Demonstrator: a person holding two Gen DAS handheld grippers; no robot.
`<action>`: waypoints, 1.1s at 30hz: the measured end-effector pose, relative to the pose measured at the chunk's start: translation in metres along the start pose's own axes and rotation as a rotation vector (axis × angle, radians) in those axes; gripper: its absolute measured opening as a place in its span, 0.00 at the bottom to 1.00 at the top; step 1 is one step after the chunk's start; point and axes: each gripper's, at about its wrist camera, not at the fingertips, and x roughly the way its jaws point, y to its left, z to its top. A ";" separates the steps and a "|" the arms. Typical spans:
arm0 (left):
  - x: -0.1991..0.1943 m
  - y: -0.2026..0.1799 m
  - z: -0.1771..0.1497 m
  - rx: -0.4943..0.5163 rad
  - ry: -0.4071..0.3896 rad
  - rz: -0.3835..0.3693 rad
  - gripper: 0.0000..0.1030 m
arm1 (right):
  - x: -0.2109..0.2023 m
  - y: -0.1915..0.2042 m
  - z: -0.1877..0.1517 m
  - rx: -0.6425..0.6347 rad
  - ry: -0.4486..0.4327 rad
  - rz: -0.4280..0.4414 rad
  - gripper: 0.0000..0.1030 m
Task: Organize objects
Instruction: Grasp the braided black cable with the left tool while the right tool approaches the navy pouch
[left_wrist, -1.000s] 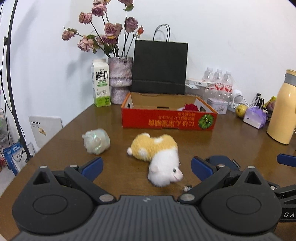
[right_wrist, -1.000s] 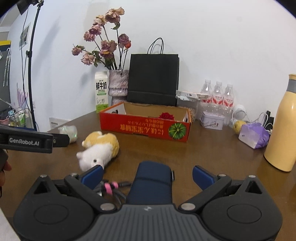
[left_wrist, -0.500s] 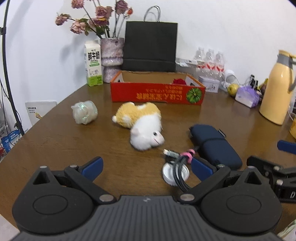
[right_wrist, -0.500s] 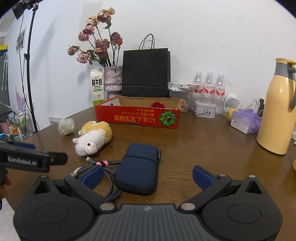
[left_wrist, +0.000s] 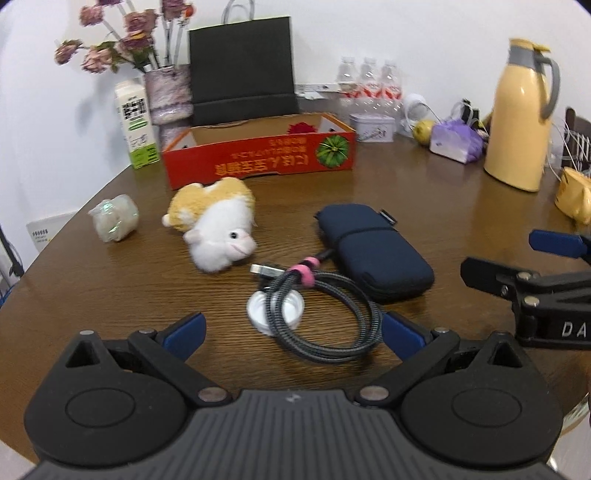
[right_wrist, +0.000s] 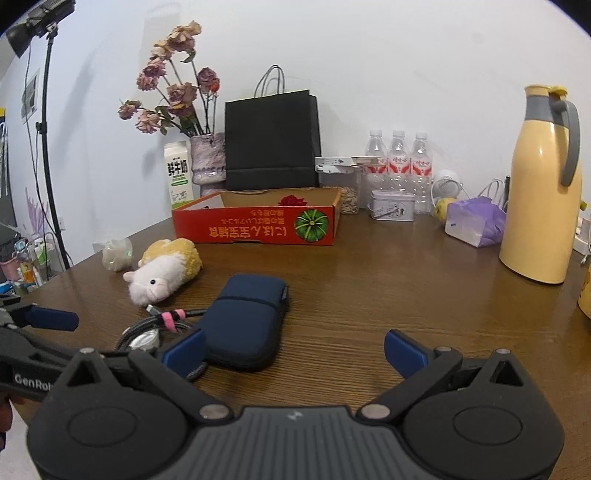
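Note:
On the brown table lie a yellow-and-white plush hamster (left_wrist: 218, 221) (right_wrist: 164, 271), a navy zip pouch (left_wrist: 373, 247) (right_wrist: 247, 321), a coiled braided cable (left_wrist: 325, 306) (right_wrist: 147, 325) with a pink tie, a white cap (left_wrist: 275, 310) under the cable, and a small pale wrapped bundle (left_wrist: 114, 218) (right_wrist: 117, 254). Behind them stands an open red cardboard box (left_wrist: 258, 162) (right_wrist: 255, 225) holding a red flower. My left gripper (left_wrist: 291, 332) is open, empty, just short of the cable. My right gripper (right_wrist: 293, 352) is open and empty near the pouch's front end.
Along the back wall stand a milk carton (left_wrist: 135, 125), a vase of dried roses (left_wrist: 168, 92), a black paper bag (left_wrist: 242, 66), water bottles (right_wrist: 399, 158), a tin (right_wrist: 391, 210), a purple packet (right_wrist: 476, 221) and a tall yellow thermos (left_wrist: 521, 114) (right_wrist: 543, 184). The table edge curves away at left.
Both grippers have drawn back and risen from the table; the pouch, cable and cap, hidden or close before, now lie in full view ahead. Nothing on the table has moved.

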 end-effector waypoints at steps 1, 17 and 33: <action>0.003 -0.004 0.001 0.012 0.005 0.000 1.00 | 0.001 -0.003 -0.001 0.006 -0.001 -0.001 1.00; 0.038 -0.030 0.010 0.187 0.068 -0.014 1.00 | 0.024 -0.032 -0.005 0.055 0.010 0.019 1.00; 0.053 -0.025 0.017 0.209 0.106 -0.064 0.91 | 0.036 -0.037 -0.007 0.085 0.029 0.089 1.00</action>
